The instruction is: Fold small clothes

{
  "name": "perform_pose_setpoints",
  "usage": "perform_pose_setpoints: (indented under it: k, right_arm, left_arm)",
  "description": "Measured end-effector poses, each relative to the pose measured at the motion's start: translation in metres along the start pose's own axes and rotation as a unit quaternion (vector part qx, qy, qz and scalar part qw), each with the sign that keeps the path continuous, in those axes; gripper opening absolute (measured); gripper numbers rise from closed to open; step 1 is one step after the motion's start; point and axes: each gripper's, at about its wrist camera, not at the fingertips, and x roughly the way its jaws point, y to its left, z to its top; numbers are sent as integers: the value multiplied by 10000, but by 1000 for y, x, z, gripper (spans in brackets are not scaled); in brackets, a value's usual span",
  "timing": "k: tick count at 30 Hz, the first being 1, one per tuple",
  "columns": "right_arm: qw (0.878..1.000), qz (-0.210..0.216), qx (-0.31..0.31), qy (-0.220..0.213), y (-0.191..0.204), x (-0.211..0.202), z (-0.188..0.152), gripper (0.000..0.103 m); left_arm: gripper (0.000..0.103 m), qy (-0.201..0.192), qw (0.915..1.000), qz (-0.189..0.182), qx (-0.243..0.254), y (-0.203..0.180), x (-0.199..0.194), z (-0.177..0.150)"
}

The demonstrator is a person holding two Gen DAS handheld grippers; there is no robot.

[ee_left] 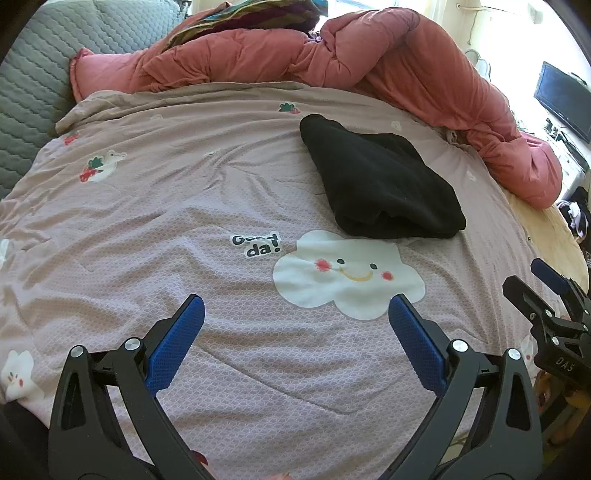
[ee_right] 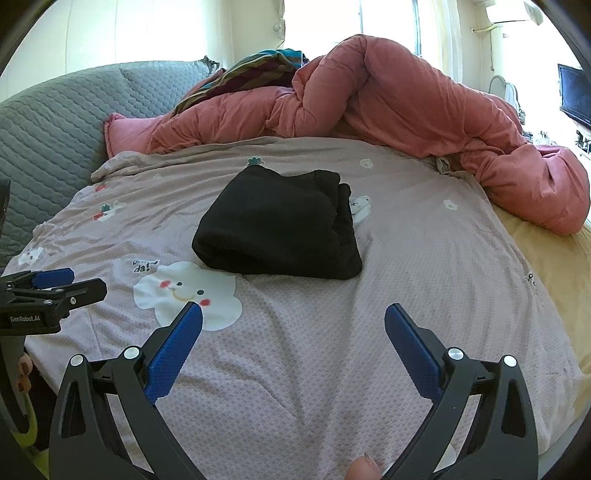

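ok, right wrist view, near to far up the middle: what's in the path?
right gripper with jaws open → lilac printed bedsheet → folded black garment → bunched pink duvet → bright window.

Your views are bright and sharp: daylight glares from the blown-out rear window (ee_right: 388,26); fisheye bends edges, dark corner vignetting.

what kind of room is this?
A bedroom, most likely: a bed with a cartoon-cloud sheet, a bunched pink duvet, a grey quilted headboard, and a folded black garment.
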Motion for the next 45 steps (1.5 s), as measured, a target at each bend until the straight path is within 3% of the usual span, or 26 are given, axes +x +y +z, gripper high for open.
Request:
perform_pose_setpoints:
  k: [30,40,45]
  right_arm:
    - [10000,-49,-10,55,-1,4,-2,98]
    - [9998,-181,16,68,-6,6,-3,98]
    - [9989,-440,177,48,-17,5,-4,98]
  left_arm:
    - [93,81,9996,273,-12,2,3,-1]
    - [93,219,9986,464,-117,9,9,0]
    - [94,295,9974,644,-160,13,13,1]
